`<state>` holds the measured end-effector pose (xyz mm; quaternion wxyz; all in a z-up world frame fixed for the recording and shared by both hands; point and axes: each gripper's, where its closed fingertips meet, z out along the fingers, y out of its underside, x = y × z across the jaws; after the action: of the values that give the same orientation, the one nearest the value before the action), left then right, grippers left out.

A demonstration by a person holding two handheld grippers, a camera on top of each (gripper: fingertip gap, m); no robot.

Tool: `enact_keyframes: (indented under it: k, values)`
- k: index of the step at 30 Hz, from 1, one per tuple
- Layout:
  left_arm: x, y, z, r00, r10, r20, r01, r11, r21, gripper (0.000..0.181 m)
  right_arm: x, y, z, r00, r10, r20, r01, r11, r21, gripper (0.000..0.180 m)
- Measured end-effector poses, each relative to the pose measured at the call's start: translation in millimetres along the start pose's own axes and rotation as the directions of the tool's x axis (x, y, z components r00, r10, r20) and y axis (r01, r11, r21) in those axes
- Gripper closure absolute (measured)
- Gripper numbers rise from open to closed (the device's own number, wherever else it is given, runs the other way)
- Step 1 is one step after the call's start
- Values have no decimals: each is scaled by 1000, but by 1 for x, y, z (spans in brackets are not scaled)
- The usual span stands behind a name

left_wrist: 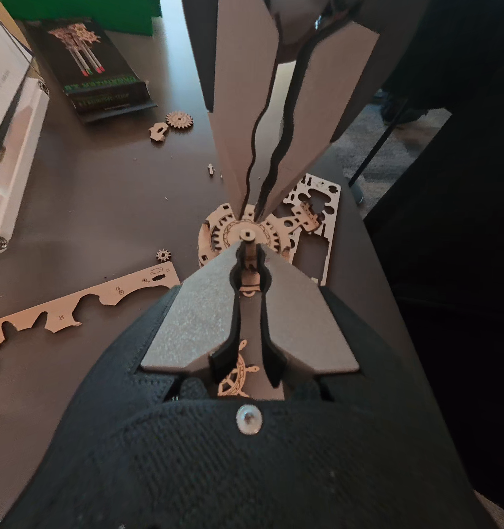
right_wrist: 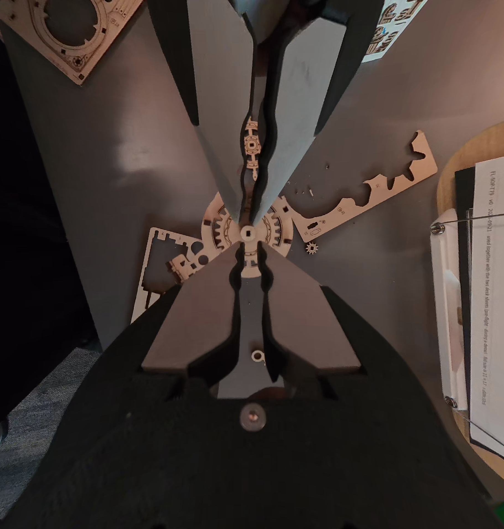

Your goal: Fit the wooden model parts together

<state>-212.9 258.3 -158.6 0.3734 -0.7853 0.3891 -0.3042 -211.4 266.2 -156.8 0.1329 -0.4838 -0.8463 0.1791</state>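
A round wooden gear assembly (left_wrist: 216, 237) lies on the dark table, also seen from above in the right wrist view (right_wrist: 276, 229). A wooden axle (left_wrist: 249, 257) with a square-holed cap (right_wrist: 249, 232) stands upright in its centre. My left gripper (left_wrist: 248, 249) is shut on the axle below the cap; in the right wrist view it reaches in from the top (right_wrist: 246, 221). My right gripper (right_wrist: 249, 244) is slightly open and empty, tips right beside the cap. In the left wrist view it comes down from above (left_wrist: 248, 217). A ship's-wheel part (left_wrist: 239, 372) lies under the left gripper.
A cut-out strip (left_wrist: 82, 300), a small gear (left_wrist: 163, 254), a larger gear (left_wrist: 179, 119) and a black box (left_wrist: 93, 65) lie to the left. An emptied sheet frame (left_wrist: 316, 229) sits by the table's right edge. A small ring (right_wrist: 257, 356) and a white device with paper (right_wrist: 474, 286) show. My two grippers' fingertips are within a few centimetres of each other.
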Motion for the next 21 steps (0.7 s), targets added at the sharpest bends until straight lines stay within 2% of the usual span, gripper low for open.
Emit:
enact_keyframes:
  k: [14,17,21]
  values:
    - [-2,-4,1,1000,20,10,-20,1000,-5,177,-3,-4,7,999,-35,15,36,999,-15,177]
    - [-2,-3,1,1000,24,11,-24,1000,-13,177,-1,-5,7,999,-34,9,35,999,-21,172]
    - [-2,-2,0,999,37,20,-36,999,-21,176,-3,-6,8,999,-42,24,43,999,-31,176]
